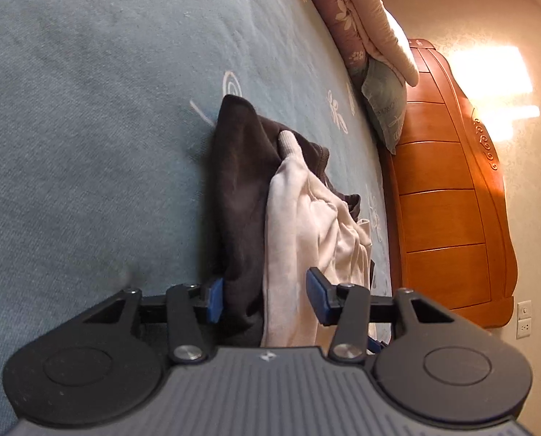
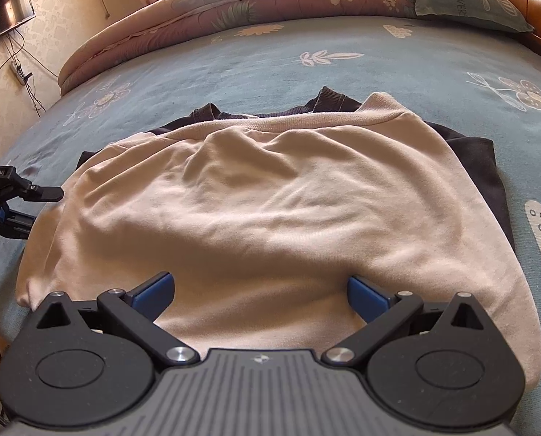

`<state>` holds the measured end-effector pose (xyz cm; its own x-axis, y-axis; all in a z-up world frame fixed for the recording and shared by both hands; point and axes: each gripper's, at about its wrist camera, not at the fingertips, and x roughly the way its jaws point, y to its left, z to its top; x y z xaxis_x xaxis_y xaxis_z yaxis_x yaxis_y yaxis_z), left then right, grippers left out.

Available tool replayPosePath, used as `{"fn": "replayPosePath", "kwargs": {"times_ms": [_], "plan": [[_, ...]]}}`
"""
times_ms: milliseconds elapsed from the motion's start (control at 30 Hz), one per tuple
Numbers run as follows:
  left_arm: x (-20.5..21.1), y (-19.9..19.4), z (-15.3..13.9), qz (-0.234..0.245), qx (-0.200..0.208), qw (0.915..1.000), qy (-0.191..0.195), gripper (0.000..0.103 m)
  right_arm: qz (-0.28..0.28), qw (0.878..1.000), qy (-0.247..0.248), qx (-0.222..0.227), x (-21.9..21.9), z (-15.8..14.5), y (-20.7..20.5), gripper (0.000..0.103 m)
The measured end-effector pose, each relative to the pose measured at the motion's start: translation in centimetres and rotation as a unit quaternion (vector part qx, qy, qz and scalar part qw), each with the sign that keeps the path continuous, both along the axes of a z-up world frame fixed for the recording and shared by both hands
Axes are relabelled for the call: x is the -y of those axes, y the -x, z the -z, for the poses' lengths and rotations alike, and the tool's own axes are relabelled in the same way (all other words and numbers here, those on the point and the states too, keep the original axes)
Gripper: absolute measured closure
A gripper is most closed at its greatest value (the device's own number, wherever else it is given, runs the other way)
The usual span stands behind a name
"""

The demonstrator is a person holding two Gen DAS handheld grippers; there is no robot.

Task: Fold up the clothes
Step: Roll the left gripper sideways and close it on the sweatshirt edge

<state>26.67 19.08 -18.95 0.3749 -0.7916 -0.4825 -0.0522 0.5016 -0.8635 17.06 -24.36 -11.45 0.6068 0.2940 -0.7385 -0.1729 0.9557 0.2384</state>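
Note:
A cream sweatshirt (image 2: 256, 196) lies spread flat on top of a dark garment (image 2: 481, 167) on the blue flowered bed sheet (image 2: 256, 58). The dark garment shows only at the far and right edges. My right gripper (image 2: 261, 296) is open wide just above the sweatshirt's near hem, with nothing pinched. In the left wrist view the cream sweatshirt (image 1: 292, 225) and the dark garment (image 1: 237, 181) appear edge-on. My left gripper (image 1: 267, 298) is open, and the side edge of both layers sits between its blue pads (image 1: 214, 299). From the right wrist view, the left gripper (image 2: 34, 210) is at the sweatshirt's left side.
A folded floral quilt (image 2: 234, 11) and a green pillow (image 2: 463, 0) lie along the far side of the bed. A wooden headboard (image 1: 448, 189) stands at the bed's end. A TV (image 2: 5, 7) and a power strip with cables (image 2: 19, 71) hang on the wall.

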Motion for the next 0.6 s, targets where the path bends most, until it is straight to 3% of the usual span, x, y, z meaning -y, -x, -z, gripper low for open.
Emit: {"fn": "replayPosePath", "kwargs": {"times_ms": [133, 300, 500, 600], "plan": [[1.4, -1.7, 0.0, 0.001, 0.007, 1.0000, 0.001, 0.056, 0.000, 1.000, -0.002, 0.000, 0.0, -0.1, 0.1, 0.000], [1.3, 0.3, 0.1, 0.025, -0.003, 0.9996, 0.008, 0.057, -0.001, 1.000, -0.005, 0.001, 0.1, -0.1, 0.1, 0.000], [2.4, -1.6, 0.7, 0.034, -0.024, 0.9991, -0.006, 0.075, -0.002, 1.000, -0.003, 0.001, 0.0, 0.0, -0.1, 0.000], [2.7, -2.0, 0.9, 0.041, -0.029, 0.9987, -0.010, 0.078, -0.005, 1.000, 0.001, 0.003, -0.1, -0.1, 0.0, 0.000]]}}
